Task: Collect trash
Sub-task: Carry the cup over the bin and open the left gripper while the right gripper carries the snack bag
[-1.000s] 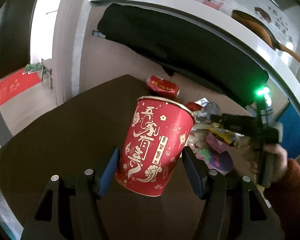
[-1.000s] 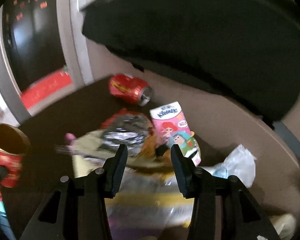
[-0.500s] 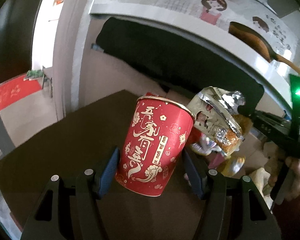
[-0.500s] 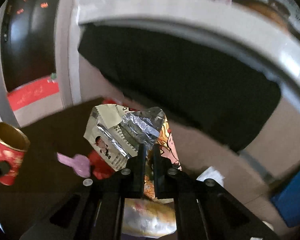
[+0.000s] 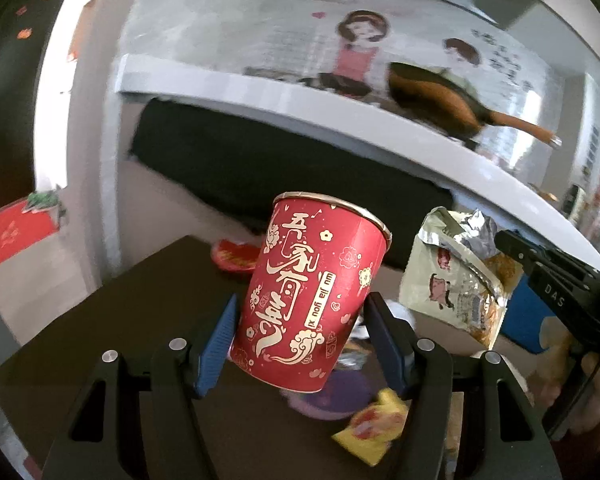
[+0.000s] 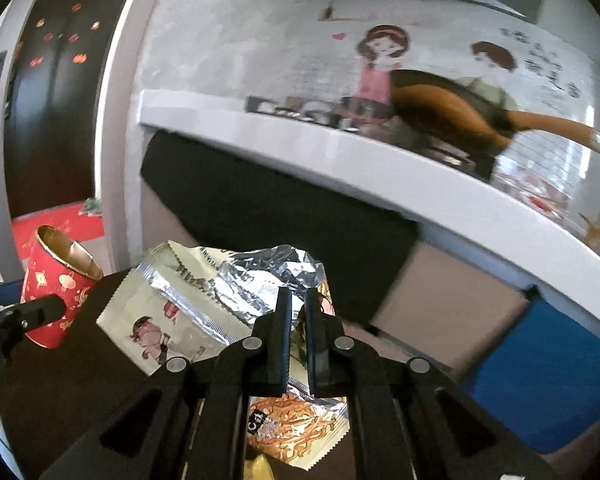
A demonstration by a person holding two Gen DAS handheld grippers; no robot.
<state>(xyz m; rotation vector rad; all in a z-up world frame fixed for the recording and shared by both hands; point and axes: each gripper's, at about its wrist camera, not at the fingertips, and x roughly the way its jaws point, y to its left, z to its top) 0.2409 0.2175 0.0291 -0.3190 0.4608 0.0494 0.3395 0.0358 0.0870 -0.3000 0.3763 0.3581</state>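
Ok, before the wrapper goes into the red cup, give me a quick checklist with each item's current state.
1. Left claw gripping the red cup: ok, blue pads on both sides.
2. Cup mouth open: ok, gold inside visible in the right wrist view.
3. Right claw shut on the foil snack wrapper: ok.
4. Wrapper clear of the dark table: ok, hanging in the air.
5. Wrapper over the cup mouth: not ok, it hangs beside the cup.
6. Wrapper fits the cup: cannot tell.

Red cup (image 5: 312, 300) — glossy printed paper, gold-lined inside. Snack wrapper (image 6: 204, 304) — crinkled foil, shiny silver within, matt print outside. Table (image 5: 100, 320) — dark, smooth, matt; yellow wrapper (image 5: 374, 432) at five o'clock, glossy.
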